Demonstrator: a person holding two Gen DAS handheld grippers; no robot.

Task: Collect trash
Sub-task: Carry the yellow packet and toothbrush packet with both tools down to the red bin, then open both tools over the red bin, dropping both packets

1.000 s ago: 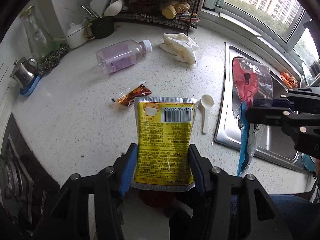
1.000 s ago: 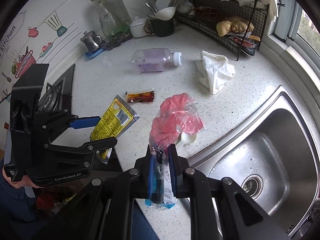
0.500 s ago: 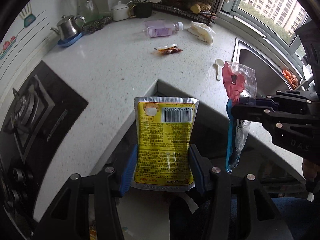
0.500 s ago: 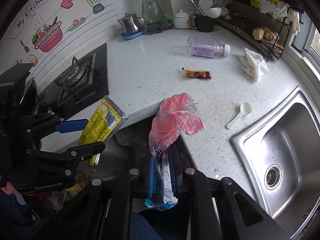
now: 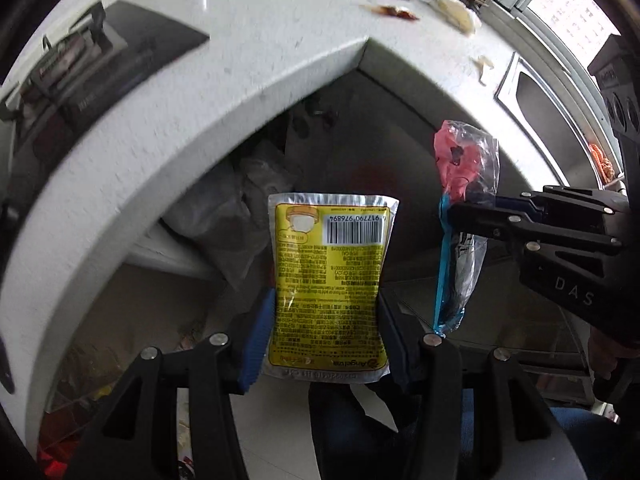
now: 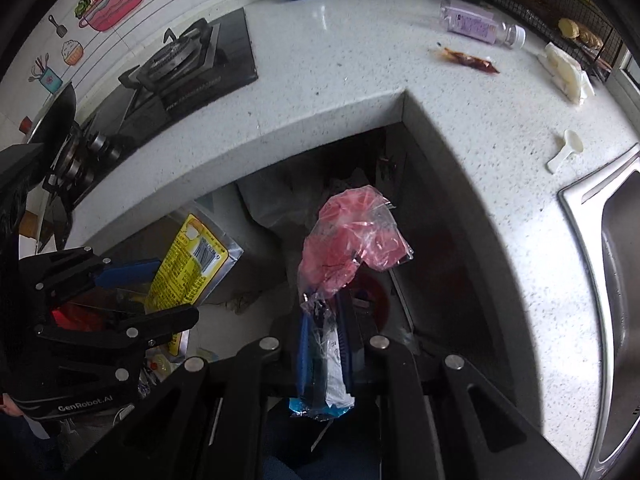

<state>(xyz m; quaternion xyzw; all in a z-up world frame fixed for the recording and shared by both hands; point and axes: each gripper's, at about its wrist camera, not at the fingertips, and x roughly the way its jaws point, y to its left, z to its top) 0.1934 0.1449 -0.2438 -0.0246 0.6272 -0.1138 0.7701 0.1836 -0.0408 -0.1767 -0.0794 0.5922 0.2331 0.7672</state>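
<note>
Left wrist view: the left gripper (image 5: 326, 320) clamps a yellow foil pouch (image 5: 330, 292), barcode upward; the right gripper (image 6: 325, 320) pinches a clear wrapper (image 6: 352, 256) with pink inside. Both now hang below the countertop (image 6: 360, 80) edge, no longer above it; a bottle (image 6: 476, 24) lies beyond.

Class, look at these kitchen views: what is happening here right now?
A person is clearing trash with two handheld grippers. The left gripper grips a yellow packet; the right gripper is shut on a clear wrapper with pink inside. Both hang over the gap below the counter, where a bottle and sauce sachet remain.
</note>
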